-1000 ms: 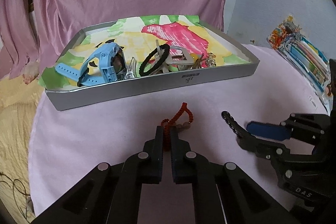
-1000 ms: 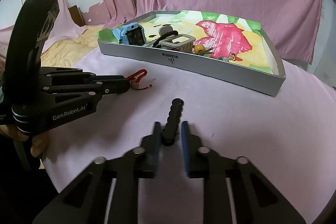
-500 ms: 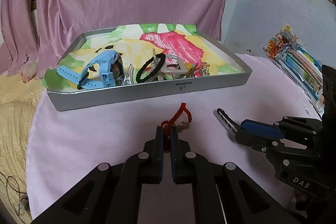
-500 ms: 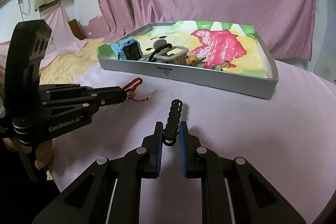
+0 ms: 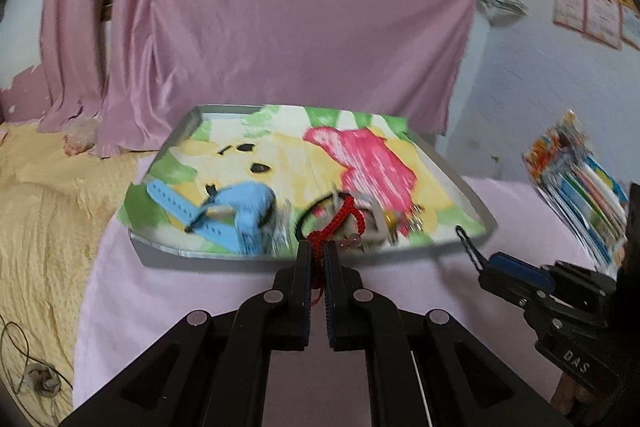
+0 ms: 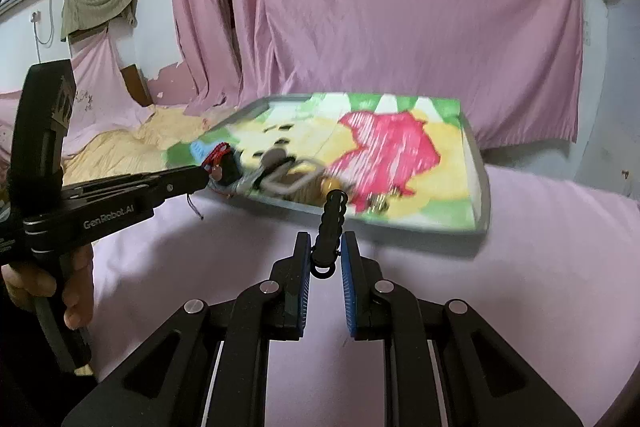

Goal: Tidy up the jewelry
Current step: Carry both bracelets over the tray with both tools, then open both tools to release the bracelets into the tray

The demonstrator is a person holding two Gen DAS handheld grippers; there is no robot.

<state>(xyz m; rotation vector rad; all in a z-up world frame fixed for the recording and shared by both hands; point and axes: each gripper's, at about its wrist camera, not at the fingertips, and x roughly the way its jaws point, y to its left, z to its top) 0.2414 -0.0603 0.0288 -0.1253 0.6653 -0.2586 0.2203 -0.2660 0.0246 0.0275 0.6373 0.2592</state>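
My left gripper [image 5: 317, 251] is shut on a red beaded bracelet [image 5: 340, 217], held up off the pink table just before the grey tray [image 5: 172, 251]. My right gripper [image 6: 325, 245] is shut on a black beaded hair clip [image 6: 333, 219], also lifted, in front of the tray's near wall [image 6: 420, 231]. In the left wrist view the right gripper [image 5: 486, 263] shows at the right with the black clip [image 5: 466, 239] sticking out. In the right wrist view the left gripper [image 6: 206, 173] shows at the left with the red bracelet [image 6: 216, 155] at its tip. The tray has a colourful drawing as lining.
Inside the tray lie a blue watch [image 5: 240, 213], a black hair tie [image 5: 312, 215] and several small metal pieces [image 6: 288, 179]. A pack of coloured pens [image 5: 580, 183] lies at the table's right. Yellow bedding [image 5: 44, 211] is left of the table. A hand [image 6: 48, 291] holds the left gripper.
Both grippers have risen off the table with their items and moved toward the tray. The red bracelet and black clip now hang in the air at the tray's front wall.
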